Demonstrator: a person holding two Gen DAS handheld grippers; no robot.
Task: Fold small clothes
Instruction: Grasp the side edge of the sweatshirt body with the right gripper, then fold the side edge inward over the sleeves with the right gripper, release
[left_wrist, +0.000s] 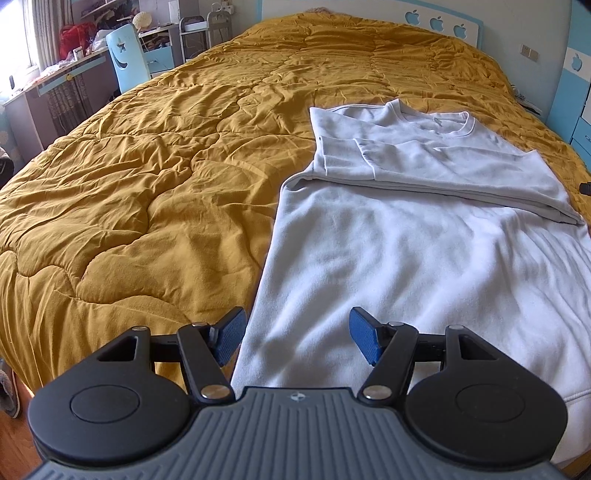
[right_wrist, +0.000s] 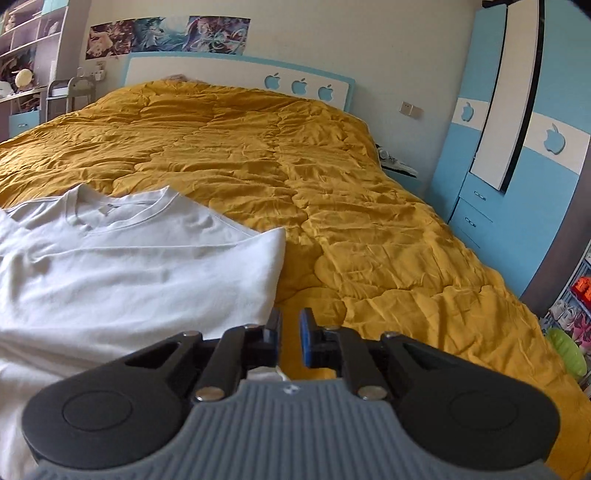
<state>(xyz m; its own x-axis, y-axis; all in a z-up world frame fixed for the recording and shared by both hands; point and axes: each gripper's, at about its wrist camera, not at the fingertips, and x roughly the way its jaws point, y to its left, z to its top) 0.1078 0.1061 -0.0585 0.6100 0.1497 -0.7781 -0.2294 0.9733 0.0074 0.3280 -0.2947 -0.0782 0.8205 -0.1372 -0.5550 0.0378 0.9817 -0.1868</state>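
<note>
- Sweatshirt (left_wrist: 424, 258) lies flat on the near right part of the bed, collar (left_wrist: 439, 123) toward the headboard (left_wrist: 443, 22); both sleeves are already folded across the chest, the lower body still spread out toward the foot.
- The step in hand looks like the bottom-to-top fold: take both hem corners and carry them up to the collar.
- Left gripper (left_wrist: 297, 338) hovers over the sweatshirt's left edge near the hem, jaws spread wide, nothing between them. One blue pad (left_wrist: 229, 339) sits over the quilt (left_wrist: 147, 166), the other over the fabric, so it straddles the edge. Good line-up for a pinch.
- Right gripper (right_wrist: 290, 341) is at the sweatshirt's right edge (right_wrist: 275, 280); jaws are nearly pressed together, only a narrow slot left. No cloth is visible in the slot, only quilt behind it. A scrap of white shows just under the fingers, so I can't tell if it has caught fabric lower down.
- To do it well: confirm the right side really has both layers before lifting; if not, reopen and go in lower, over the edge.
- Drop the left gripper onto the edge and close on both layers, not the quilt.
- Lift both corners together, level, keep the hem taut, and lay it at the collar without dragging the folded sleeves.
- Risk: the quilt is soft and rumpled, easy to pinch along with the cloth.
</note>
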